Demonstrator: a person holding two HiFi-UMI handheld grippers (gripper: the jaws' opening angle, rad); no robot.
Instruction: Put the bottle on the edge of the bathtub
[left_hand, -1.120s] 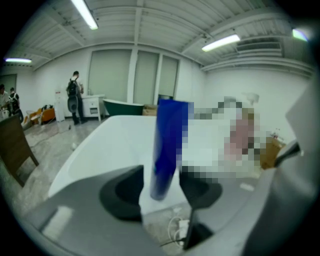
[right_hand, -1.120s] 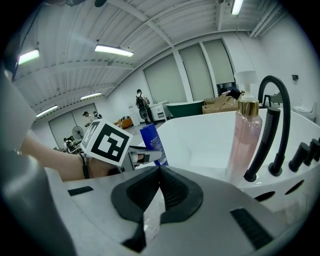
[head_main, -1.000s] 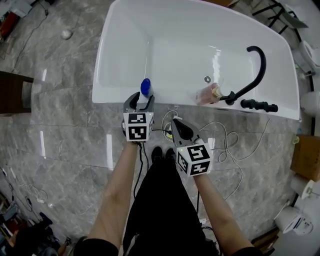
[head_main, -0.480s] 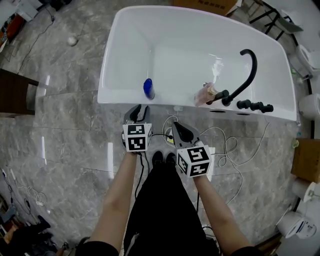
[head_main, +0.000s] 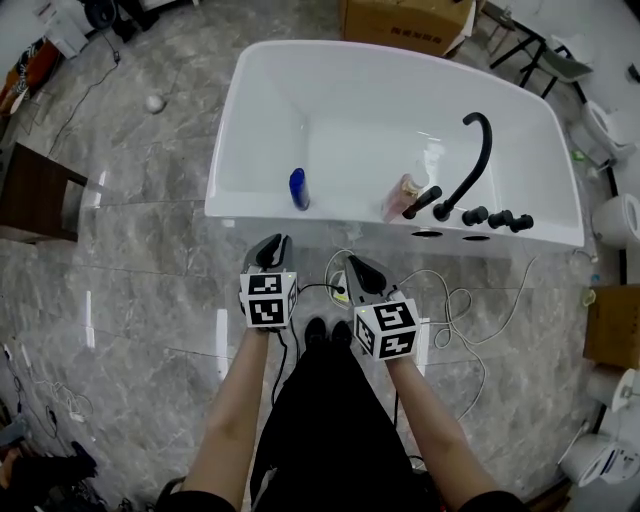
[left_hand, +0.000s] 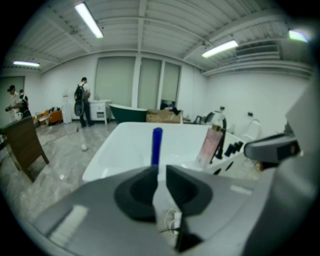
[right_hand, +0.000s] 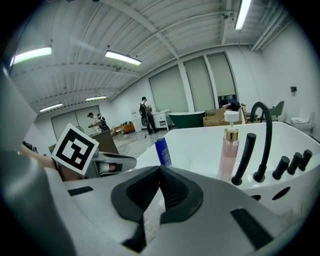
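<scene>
A blue bottle (head_main: 298, 188) stands upright on the near rim of the white bathtub (head_main: 340, 216); it also shows as the blue bottle (left_hand: 157, 146) ahead of the left jaws and as the blue bottle (right_hand: 162, 151) in the right gripper view. My left gripper (head_main: 272, 246) hovers over the floor short of the tub, apart from the bottle. Its jaws are closing to a thin gap with nothing between them, as the left gripper (left_hand: 160, 171) shows. My right gripper (head_main: 358, 268) hangs beside it, the right gripper (right_hand: 160, 169) shut and empty.
A pink pump bottle (head_main: 405, 197) and a black arched faucet (head_main: 471, 160) with handles stand on the rim to the right. White cables (head_main: 455, 295) lie on the marble floor. A cardboard box (head_main: 405, 25) sits behind the tub, a dark wooden piece (head_main: 35, 195) at left.
Both grippers have drawn back from the tub toward the person. The left jaws have narrowed from wide open. The blue bottle stays standing on the rim.
</scene>
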